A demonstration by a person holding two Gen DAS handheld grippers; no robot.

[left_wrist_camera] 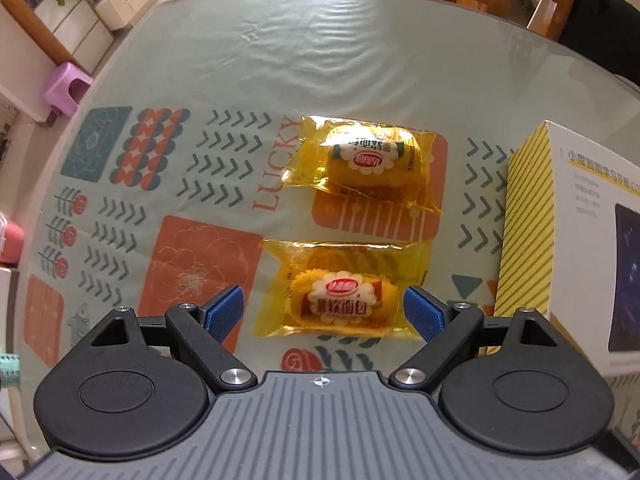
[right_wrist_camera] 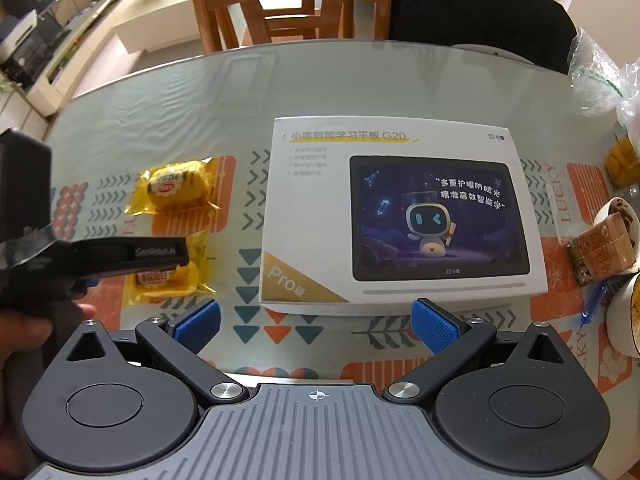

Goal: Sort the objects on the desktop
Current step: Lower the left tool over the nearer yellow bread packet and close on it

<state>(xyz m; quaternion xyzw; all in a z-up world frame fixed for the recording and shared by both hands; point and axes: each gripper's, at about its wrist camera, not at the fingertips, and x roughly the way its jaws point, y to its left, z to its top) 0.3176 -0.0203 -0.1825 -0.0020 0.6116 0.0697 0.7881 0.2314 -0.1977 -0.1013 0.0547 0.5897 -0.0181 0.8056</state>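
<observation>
Two yellow-wrapped bread packs lie on the patterned table. In the left wrist view the near pack sits between my open left gripper pads, not clamped. The far pack lies beyond it. A white tablet box stands to the right. In the right wrist view my right gripper is open and empty, just in front of the tablet box. The left gripper's body hangs over the near pack, with the far pack behind.
Bowls, a brown packet and a plastic bag crowd the table's right edge. Wooden chairs stand at the far side. A purple stool sits on the floor to the left.
</observation>
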